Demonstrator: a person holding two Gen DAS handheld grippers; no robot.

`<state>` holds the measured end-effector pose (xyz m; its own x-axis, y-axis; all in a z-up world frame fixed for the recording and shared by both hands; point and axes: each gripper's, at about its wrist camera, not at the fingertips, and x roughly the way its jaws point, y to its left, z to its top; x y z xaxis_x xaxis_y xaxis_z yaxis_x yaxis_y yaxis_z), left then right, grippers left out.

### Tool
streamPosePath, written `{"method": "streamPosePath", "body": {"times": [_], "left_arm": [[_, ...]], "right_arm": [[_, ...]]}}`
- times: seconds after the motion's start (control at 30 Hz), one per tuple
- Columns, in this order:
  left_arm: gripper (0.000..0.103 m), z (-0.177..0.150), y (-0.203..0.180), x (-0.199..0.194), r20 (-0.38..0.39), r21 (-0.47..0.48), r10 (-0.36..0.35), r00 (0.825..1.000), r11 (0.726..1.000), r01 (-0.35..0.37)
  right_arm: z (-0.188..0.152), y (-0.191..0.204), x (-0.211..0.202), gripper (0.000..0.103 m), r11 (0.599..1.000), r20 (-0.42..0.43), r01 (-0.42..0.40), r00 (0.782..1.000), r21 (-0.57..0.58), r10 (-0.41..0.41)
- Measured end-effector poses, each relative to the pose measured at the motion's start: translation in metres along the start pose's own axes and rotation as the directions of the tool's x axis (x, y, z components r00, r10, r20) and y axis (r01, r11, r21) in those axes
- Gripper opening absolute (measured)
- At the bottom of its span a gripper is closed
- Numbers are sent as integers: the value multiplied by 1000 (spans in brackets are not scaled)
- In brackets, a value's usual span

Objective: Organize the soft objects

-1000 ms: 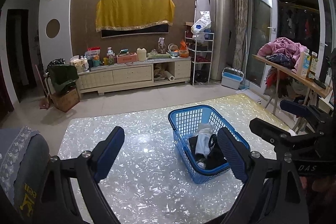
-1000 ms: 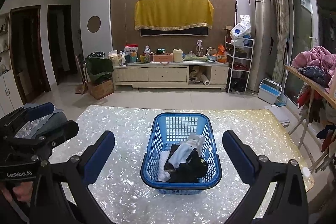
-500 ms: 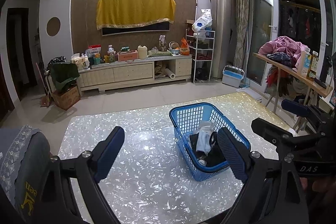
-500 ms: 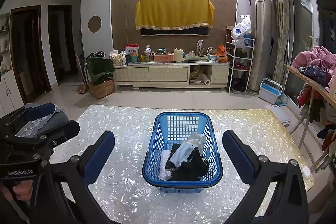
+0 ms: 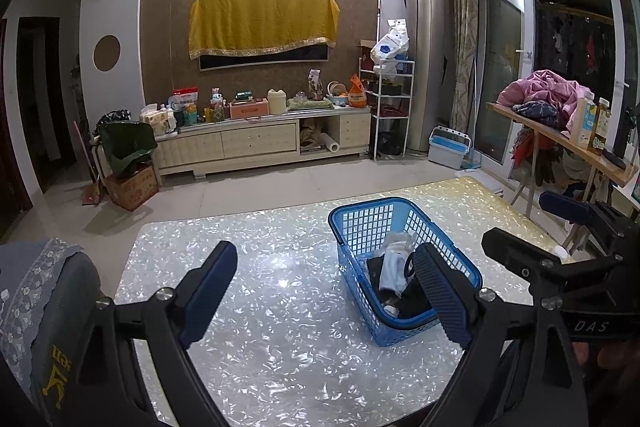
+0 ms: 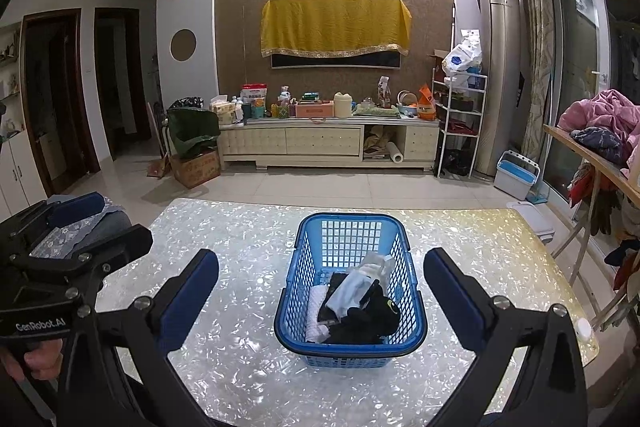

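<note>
A blue plastic basket [image 6: 297, 267] stands on the pearly white table [image 6: 248, 379]. It holds a pile of soft things: black cloth [image 6: 372, 319], a pale blue-white sock [image 6: 348, 291] and white fabric [image 6: 314, 311]. My right gripper [image 6: 320, 291] is open and empty, held above the table with the basket between its fingers in view. My left gripper [image 5: 324, 287] is open and empty to the left of the basket [image 5: 360, 223]; its right finger overlaps the basket's contents. Each gripper shows at the other view's edge.
A grey embroidered cushion [image 5: 36, 291] lies at the table's left end. A side table [image 5: 560, 143] with pink clothes and bottles stands at the right. A TV cabinet [image 6: 328, 143] lines the far wall across a tiled floor.
Both views have shifted slightly; the basket sits a little higher and farther in the frames. Both grippers stay open and empty.
</note>
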<state>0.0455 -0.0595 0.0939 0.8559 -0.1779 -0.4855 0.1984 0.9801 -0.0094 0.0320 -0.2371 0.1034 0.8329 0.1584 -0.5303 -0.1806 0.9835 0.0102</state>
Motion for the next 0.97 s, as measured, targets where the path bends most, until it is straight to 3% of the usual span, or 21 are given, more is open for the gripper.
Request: {"method": "streamPosePath", "body": {"times": [0.97], "left_arm": [[89, 0, -1, -3, -3, 13, -6, 1000, 1000, 6]], "right_arm": [[0, -3, -3, 103, 1000, 2, 5, 1000, -3, -5]]}}
